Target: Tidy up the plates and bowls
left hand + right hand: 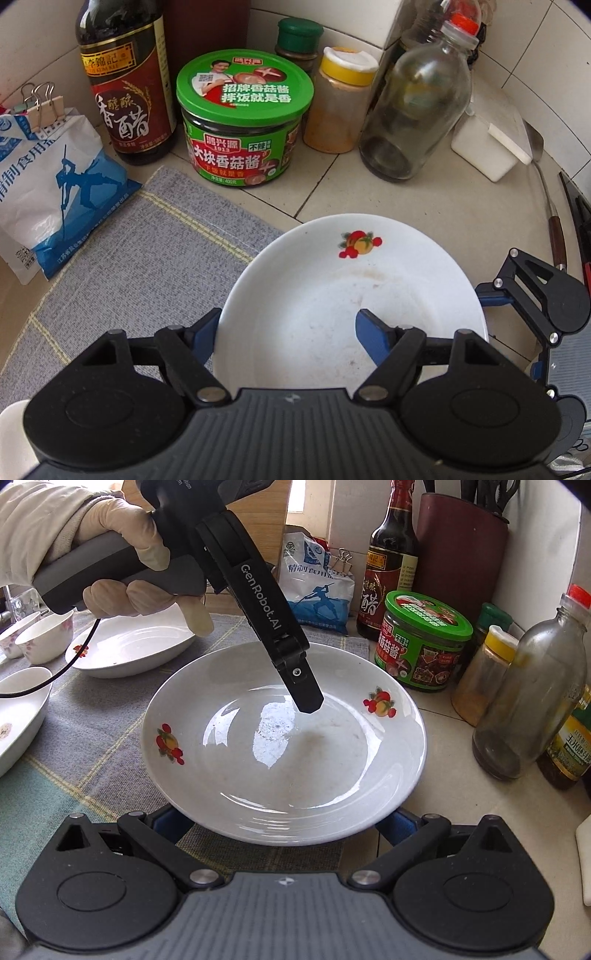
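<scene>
The round white ceramic plate with red-and-orange fruit decals [284,738] lies half on the grey woven placemat [122,258], half on the tiled surface [424,192], just in front of the green-lidded mushroom sauce jar [242,118]. The left gripper [286,332] straddles the plate's near rim: one blue finger outside the rim, the other over the inside, fingers [373,339] apart and not yet clamped. The right gripper [284,830] comes at the opposite edge with its fingers spread wide, their tips hidden under the rim; whether they touch it I cannot tell. The left looks better placed to pinch. The plate is glossy, with faint scuffs and specks in its well. Beyond it, further from the jar, sit more white dishes [129,650] and small flowered bowls [44,635].
</scene>
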The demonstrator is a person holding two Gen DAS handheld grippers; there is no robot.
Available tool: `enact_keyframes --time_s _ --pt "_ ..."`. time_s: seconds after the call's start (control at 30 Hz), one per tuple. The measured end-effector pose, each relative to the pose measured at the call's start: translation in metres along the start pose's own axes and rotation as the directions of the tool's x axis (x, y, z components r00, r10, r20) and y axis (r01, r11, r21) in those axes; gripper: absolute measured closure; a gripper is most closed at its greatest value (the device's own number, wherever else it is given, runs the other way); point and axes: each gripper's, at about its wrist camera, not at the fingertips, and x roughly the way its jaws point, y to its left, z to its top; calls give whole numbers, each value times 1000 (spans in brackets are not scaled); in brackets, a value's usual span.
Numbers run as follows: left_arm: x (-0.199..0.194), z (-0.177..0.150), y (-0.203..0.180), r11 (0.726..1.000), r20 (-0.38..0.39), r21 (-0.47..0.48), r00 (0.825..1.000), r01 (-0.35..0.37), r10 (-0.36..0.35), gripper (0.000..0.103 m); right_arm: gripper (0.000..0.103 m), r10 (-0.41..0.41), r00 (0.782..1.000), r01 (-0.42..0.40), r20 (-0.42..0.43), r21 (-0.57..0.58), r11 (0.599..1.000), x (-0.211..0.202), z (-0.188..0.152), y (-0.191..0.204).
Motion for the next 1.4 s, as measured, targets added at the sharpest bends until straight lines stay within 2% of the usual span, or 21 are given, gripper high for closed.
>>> enact_keyframes --time_s 0.33,0.43,0.63,0.9,1.13,1.27,1.4 --pt "4 -9 -3 1000 11 -3 1000 -29 29 23 0 -21 1000 21 -8 -1 1000 3 -3 1" --pt "-6 -16 -4 999 28 -21 999 -32 33 20 0 -20 1000 20 -3 24 1000 -3 -4 2" --pt "-45 -39 -13 997 118 -47 991 -64 69 17 0 -52 999 51 8 78 996 -18 -8 12" --pt "-110 -88 -41 988 253 -49 955 -145 153 14 0 -76 996 73 42 68 995 -42 -10 42" --pt "-146 -156 -61 967 331 -129 910 -218 249 13 0 -58 996 55 65 54 997 -57 -10 74" --pt "-158 -194 -65 948 328 -230 899 -221 289 12 0 -47 996 45 70 31 999 -63 -7 95" --pt "-170 -234 -68 910 332 -358 883 -208 332 12 0 -45 997 43 70 34 998 -64 -5 113"
